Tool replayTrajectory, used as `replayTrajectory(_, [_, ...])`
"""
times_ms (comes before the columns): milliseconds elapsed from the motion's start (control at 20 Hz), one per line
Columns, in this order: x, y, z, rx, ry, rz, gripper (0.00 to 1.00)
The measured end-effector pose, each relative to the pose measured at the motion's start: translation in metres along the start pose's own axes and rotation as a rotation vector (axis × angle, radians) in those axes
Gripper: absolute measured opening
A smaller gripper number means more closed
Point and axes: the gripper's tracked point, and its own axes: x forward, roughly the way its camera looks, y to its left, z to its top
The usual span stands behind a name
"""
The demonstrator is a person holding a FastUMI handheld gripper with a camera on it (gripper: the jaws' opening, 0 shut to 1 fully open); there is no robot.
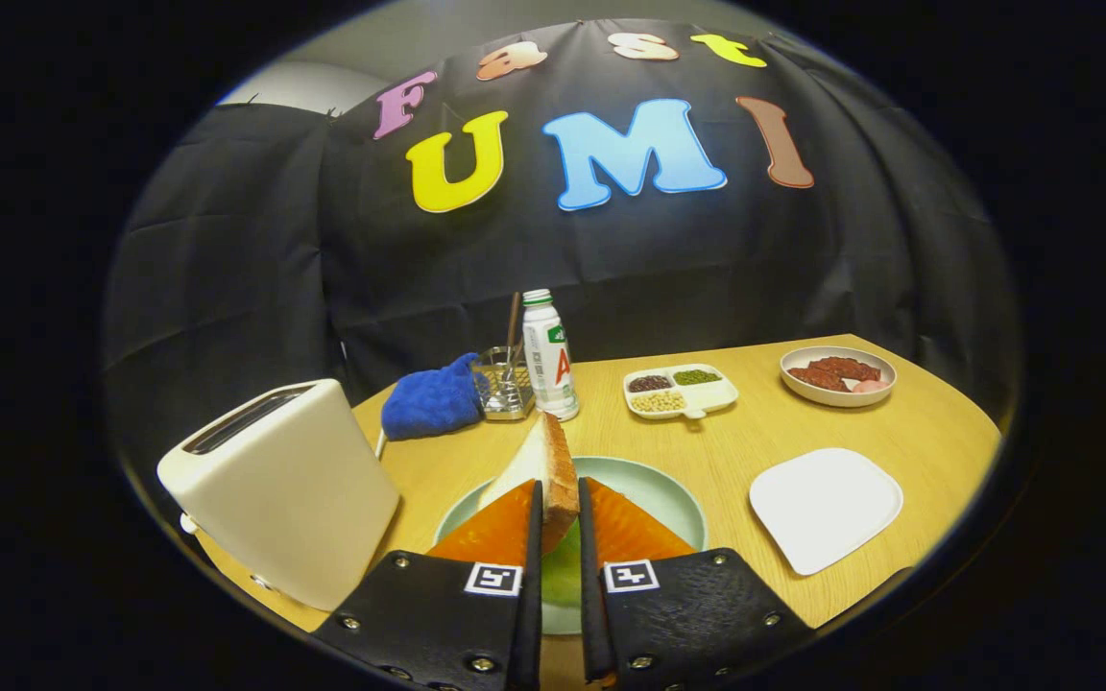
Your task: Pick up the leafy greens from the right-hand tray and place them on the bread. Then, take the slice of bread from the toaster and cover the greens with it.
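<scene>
Gripper pinches my bread slice on edge, directly above the greens on the plate.

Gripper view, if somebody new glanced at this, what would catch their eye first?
Most likely the slice of bread, pinched upright between the gripper fingers and held above the pale green plate, where something green lies. Next, the cream toaster standing close beside the fingers. Beyond the plate, a white bottle stands next to a blue cloth, and a bare white square tray sits on the other side.
</scene>
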Motion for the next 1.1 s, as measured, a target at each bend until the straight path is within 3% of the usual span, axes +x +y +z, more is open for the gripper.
replayTrajectory(350, [-0.006,-0.042,0.003,0.002,0.012,-0.068,0.28])
replayTrajectory(700, [-0.046,-0.095,0.036,-0.125,-0.118,-0.101,0.28])
replayTrajectory(1100, [-0.08,-0.165,0.062,-0.177,-0.188,-0.133,0.28])
